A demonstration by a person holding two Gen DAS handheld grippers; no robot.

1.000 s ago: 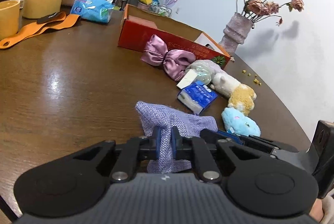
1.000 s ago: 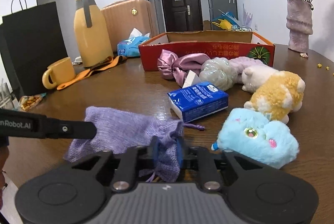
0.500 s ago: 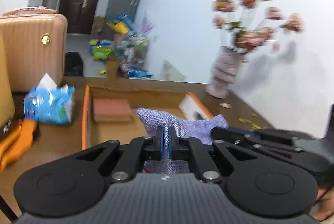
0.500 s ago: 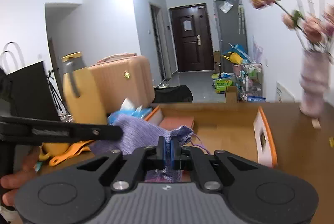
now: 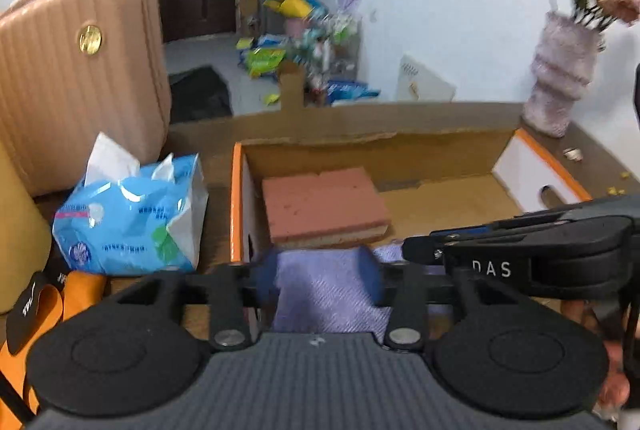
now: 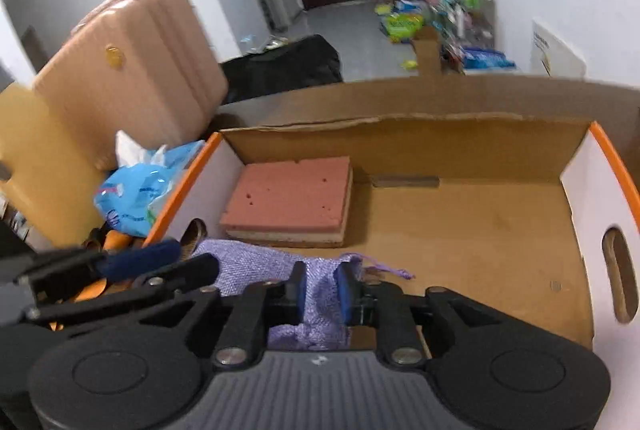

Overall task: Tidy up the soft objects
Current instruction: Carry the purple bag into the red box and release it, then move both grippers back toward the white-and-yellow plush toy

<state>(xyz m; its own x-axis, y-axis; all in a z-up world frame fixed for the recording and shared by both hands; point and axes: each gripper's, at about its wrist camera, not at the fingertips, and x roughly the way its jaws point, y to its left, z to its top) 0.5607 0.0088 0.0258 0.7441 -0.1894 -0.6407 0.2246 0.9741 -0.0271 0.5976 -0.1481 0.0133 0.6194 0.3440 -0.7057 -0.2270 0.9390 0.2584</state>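
Observation:
A lilac woven drawstring pouch (image 5: 328, 294) (image 6: 248, 270) hangs over the near left part of an open cardboard box (image 5: 360, 145) (image 6: 400, 133) with orange rims. My left gripper (image 5: 318, 276) has its jaws opening, wide apart, with one end of the pouch loose between the blue pads. My right gripper (image 6: 322, 292) is opening too, with a narrower gap; the pouch's gathered mouth lies between its pads, no longer squeezed. A pink sponge block (image 5: 324, 205) (image 6: 288, 197) lies in the box's far left corner. The right gripper's fingers (image 5: 500, 234) show at the right of the left wrist view.
A blue tissue pack (image 5: 128, 218) (image 6: 136, 197), an orange strap (image 5: 76, 294) and a yellow flask (image 6: 32, 165) sit left of the box. A pink suitcase (image 5: 72, 77) stands behind them. A vase of dried flowers (image 5: 560, 77) stands at the far right. The box floor right of the sponge is bare.
Both grippers lifted the pouch off the table and carried it over the box. Their jaws, shut on the cloth before, have now parted.

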